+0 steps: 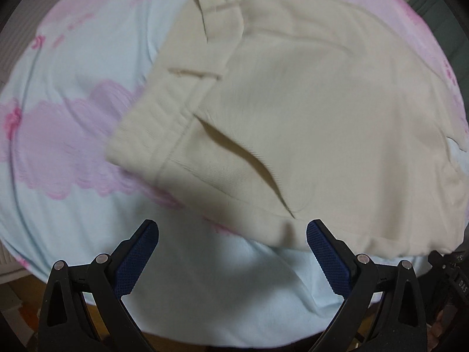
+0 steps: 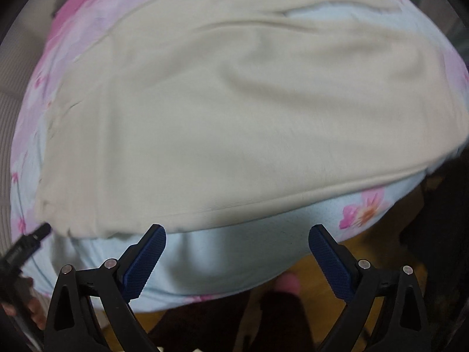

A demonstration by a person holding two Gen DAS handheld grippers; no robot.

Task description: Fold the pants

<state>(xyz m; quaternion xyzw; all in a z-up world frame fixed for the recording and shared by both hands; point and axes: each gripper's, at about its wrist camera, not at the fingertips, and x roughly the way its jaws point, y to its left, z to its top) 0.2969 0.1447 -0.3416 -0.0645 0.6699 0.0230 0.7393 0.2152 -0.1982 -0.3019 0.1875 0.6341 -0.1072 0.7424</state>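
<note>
Cream pants lie flat on the floral bed, long axis running left-right; both the left hand-held gripper and right hand-held gripper gape empty just short of the near edge.

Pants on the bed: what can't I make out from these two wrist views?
- Pants, left wrist view: the legs run off the right edge; motion blur smears the waistband.
- Pants, right wrist view: waistband out of frame, fabric blurred, so the layer count is unclear.
- Leg ends: in neither view.
- Bed sheet: covered under the pants.
- Left gripper and right gripper: both open, empty.
</note>
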